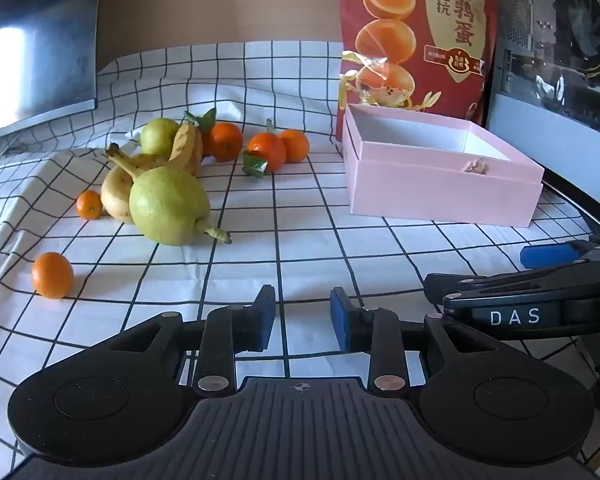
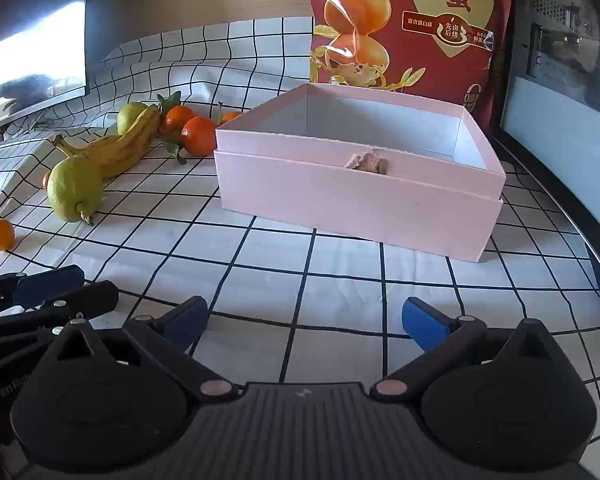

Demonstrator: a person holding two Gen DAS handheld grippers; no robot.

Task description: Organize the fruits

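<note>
Pink box (image 2: 356, 196) stands right of the fruit; both grippers empty

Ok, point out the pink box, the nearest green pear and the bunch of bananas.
pink box (image 2: 360, 200): right wrist view, on its bare front wall.
nearest green pear (image 1: 168, 204): left wrist view, middle of its skin.
bunch of bananas (image 2: 120, 148): right wrist view, mid-length of the front banana.

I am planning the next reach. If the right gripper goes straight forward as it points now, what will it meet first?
Probably the bare checked tablecloth, since the open right gripper points downward. Just beyond stands the near wall of the pink box. Depth is uncertain.
</note>
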